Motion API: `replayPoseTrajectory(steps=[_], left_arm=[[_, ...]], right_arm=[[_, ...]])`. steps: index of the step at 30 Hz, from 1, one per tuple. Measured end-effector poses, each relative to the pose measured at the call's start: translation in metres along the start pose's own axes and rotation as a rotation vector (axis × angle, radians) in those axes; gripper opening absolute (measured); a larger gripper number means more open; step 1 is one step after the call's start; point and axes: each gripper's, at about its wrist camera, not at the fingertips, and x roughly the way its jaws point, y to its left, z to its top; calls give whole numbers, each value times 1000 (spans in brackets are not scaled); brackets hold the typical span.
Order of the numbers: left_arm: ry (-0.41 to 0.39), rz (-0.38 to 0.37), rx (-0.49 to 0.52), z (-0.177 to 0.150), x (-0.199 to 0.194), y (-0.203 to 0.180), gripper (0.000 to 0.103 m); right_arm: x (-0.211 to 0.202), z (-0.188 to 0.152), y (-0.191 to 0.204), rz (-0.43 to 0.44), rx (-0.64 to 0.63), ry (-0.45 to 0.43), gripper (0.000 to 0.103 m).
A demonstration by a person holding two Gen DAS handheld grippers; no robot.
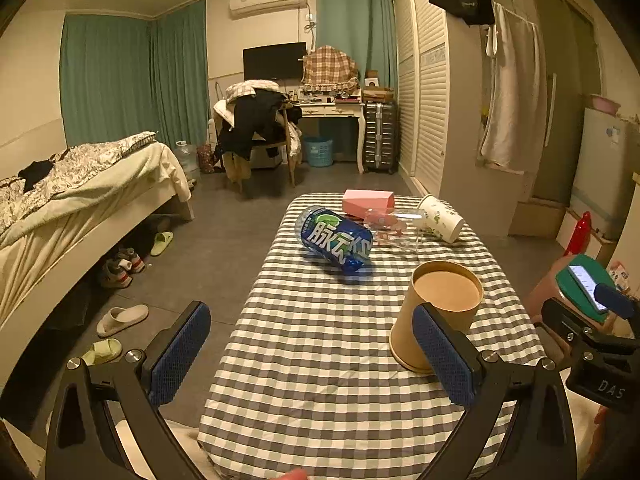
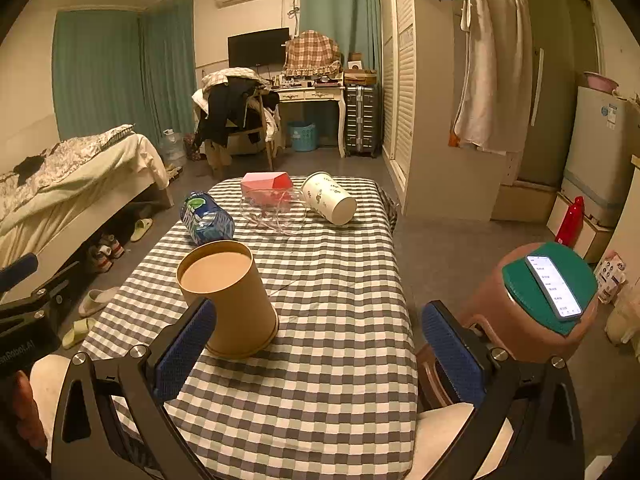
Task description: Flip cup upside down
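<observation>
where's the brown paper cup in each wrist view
Left wrist view: the brown paper cup stands rim-down right of centre, partly behind the left gripper's right finger.
Right wrist view: the same cup sits left of centre, just beyond the right gripper's left finger.
Shared landmark: the blue bottle lying on the checked tablecloth, beyond the cup.

Dim, warm yellowish indoor light fills both views; soft shadows lie beneath objects. Heavy fisheye bending and black vignetting mark the edges. Focus stays reasonably sharp.
</observation>
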Motion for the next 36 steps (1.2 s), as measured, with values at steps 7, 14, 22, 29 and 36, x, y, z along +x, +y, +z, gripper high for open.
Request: replayPoseTrajectory(steps=[7,14,22,29,36], left_arm=[[0,6,-9,0,0,4,103],[3,7,-11,1,1,5,103],[3,5,-12,0,1,6,103],[7,5,-7,-2,1,6,103],[10,8,-8,-3,0,7,103]], right_arm=[[0,1,0,-1,3,4,103],[1,0,3,0,-2,9,103],[1,0,3,-1,-3,11,103],[2,0,4,0,-3,11,103],[2,0,4,-1,-4,12,103]])
